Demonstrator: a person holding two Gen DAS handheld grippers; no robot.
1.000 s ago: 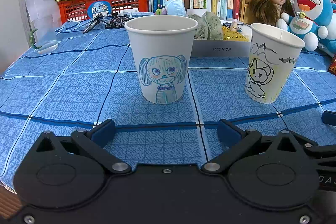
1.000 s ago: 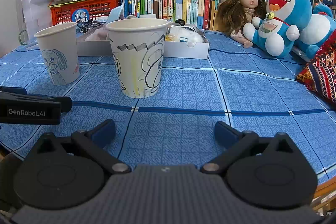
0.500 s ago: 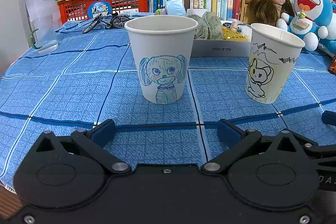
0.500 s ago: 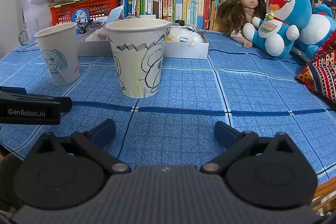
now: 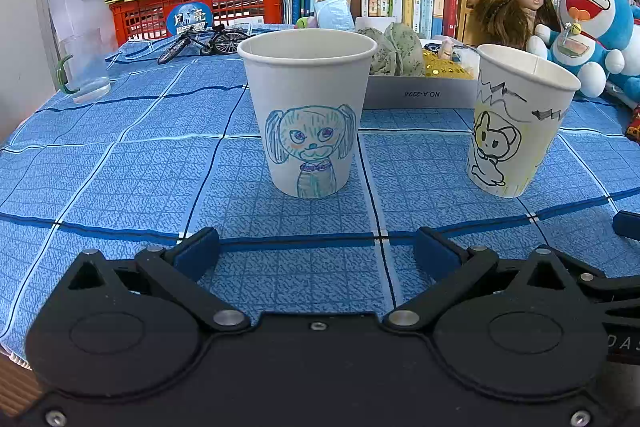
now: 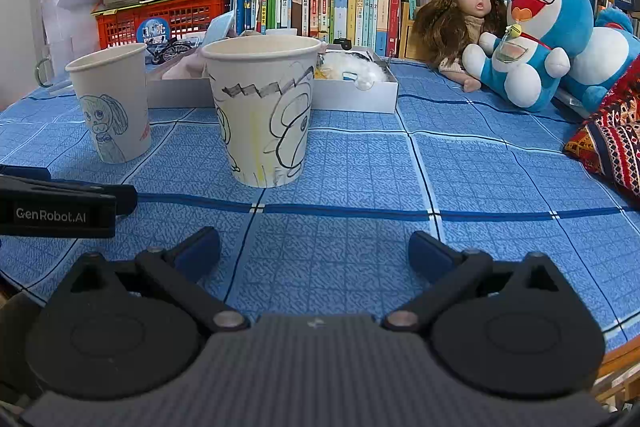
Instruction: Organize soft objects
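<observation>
Left wrist view: left gripper (image 5: 316, 249) fingers spread wide, empty, dog cup (image 5: 307, 111) at twelve o'clock; right gripper (image 6: 314, 247) likewise wide, empty, yellow cup (image 6: 262, 111) at eleven.

- The black body of the left gripper (image 6: 56, 205) bears "GenRobot.AI" in white letters.
- The flat white cardboard box (image 5: 420, 93) shows "NO.A-2224" printed upside down on its near wall.
- The round blue sticker (image 5: 190, 19) on the red plastic crate (image 5: 236, 3) carries Chinese characters, too unclear to read surely.

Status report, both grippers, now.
Left gripper open, empty. Right gripper open, empty. Soft items in grey box, untouched. Two paper cups stand between grippers and box.
</observation>
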